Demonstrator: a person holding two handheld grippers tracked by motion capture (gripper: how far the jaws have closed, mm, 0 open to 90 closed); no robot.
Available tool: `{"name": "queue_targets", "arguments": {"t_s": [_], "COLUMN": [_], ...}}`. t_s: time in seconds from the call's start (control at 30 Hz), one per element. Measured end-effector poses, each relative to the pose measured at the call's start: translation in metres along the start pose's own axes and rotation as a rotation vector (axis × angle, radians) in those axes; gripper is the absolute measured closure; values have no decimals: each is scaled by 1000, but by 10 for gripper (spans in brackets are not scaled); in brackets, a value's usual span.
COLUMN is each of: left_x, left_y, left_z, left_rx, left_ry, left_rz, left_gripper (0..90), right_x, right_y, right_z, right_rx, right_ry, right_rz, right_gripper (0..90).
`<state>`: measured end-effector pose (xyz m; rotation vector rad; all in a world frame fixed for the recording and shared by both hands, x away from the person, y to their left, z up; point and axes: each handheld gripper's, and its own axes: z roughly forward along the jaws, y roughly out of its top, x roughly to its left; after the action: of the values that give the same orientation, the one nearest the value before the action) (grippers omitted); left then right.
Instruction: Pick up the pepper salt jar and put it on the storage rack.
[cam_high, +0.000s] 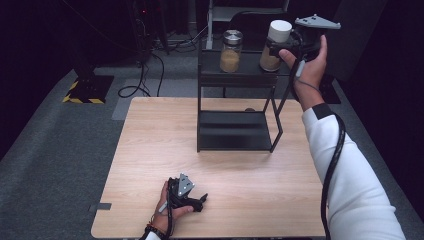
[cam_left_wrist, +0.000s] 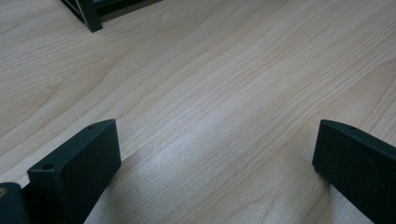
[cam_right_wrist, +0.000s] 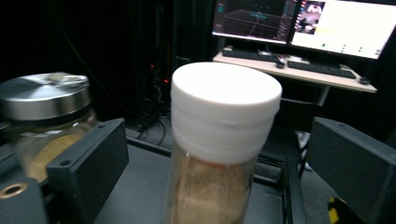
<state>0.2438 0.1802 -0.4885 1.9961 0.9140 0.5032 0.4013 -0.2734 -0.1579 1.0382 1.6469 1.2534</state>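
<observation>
White-lidded jar (cam_right_wrist: 219, 140): stands upright on the top shelf of the black rack, between the two jaws of the right gripper; glass body with brown powder inside, white screw lid on top.
Jar and jaws: in the right gripper view a gap shows on each side between the glass and the black pads, so the jar sits free between them, not squeezed.
Right gripper (cam_high: 279, 48): held level at the top shelf, pointing at the jar from its right side in the high view; jaws spread wide, one on either side of the jar.
Right hand (cam_high: 310, 65): wrapped round the gripper's handle, white sleeve behind it, black cable trailing down along the forearm.
Metal-lidded jar (cam_right_wrist: 44, 116): just beyond the right gripper's left jaw, on the same shelf, near the white-lidded jar but apart from it; holds a similar brown powder.
Rack (cam_high: 235, 77): black frame standing on the far part of the table, top shelf under the right gripper, lower shelf bare.
Left gripper (cam_left_wrist: 215, 154): resting low over the table, well apart from the rack; jaws spread, only wood grain between them.
Left hand (cam_high: 167, 207): on the near edge of the table, holding its gripper.
Table (cam_high: 150, 150): light wood.
Behind the jar: lit monitors (cam_right_wrist: 303, 21) and keyboards on a desk.
</observation>
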Motion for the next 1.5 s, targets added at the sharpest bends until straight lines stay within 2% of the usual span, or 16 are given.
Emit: {"name": "queue_targets", "arguments": {"t_s": [0.17, 0.23, 0.3, 0.7, 0.93, 1.1, 1.27, 1.5], "left_x": [0, 0, 0, 0, 0, 0, 0, 0], "left_y": [0, 0, 0, 0, 0, 0, 0, 0], "left_z": [0, 0, 0, 0, 0, 0, 0, 0], "left_rx": [0, 0, 0, -1, -1, -1, -1, 0], "left_ry": [0, 0, 0, 0, 0, 0, 0, 0], "left_rz": [-1, 0, 0, 0, 0, 1, 1, 1], "left_gripper": [9, 9, 9, 9, 9, 9, 9, 9], "right_x": [-7, -6, -7, 1, 3, 4, 3, -1], "right_y": [-13, -17, -23, -51, -76, -100, -124, -148], "right_z": [-20, -27, -36, -72, -83, -88, -93, -101], "right_rx": [-26, -27, -39, -51, -48, -43, -34, -22], "right_ry": [18, 17, 24, 38, 54, 58, 65, 74], "right_rz": [2, -14, -8, -40, -43, -48, -46, -38], "right_gripper": [19, 19, 18, 17, 17, 18, 17, 18]}}
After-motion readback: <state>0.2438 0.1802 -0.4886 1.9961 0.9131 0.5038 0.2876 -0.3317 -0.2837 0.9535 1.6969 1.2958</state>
